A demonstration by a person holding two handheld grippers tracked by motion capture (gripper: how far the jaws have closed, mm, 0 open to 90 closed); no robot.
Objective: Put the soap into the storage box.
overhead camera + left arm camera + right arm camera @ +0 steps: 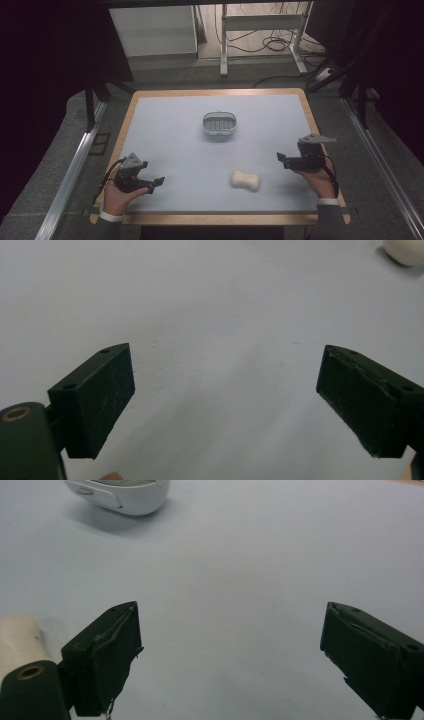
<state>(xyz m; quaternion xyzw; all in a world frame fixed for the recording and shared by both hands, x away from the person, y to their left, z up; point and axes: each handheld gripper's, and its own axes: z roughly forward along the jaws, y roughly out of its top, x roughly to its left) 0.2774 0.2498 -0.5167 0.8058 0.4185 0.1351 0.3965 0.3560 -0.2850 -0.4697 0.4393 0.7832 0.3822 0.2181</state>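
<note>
soap bar [245, 180] near-centre on tabletop [170, 130], soap dish [219, 124] beyond. right claw [283, 159] spread wide, nearest: straddle bar's narrow waist, squeeze gently. left claw [156, 182] gaping, idle.

Cream bar of soap [245, 180], waisted, lying flat on table, near front edge, untouched

Lab: cables [272, 42], rig frame [260, 22].

The table [165, 125] has a plain pale blue-grey top framed by a light wooden edge. The soap [245, 180] is cream-coloured, unpatterned. The soap dish [219, 124] is white with a grey inside dotted with small holes. Both grippers, left gripper [156, 184] and right gripper [283, 159], are matt black.
</note>
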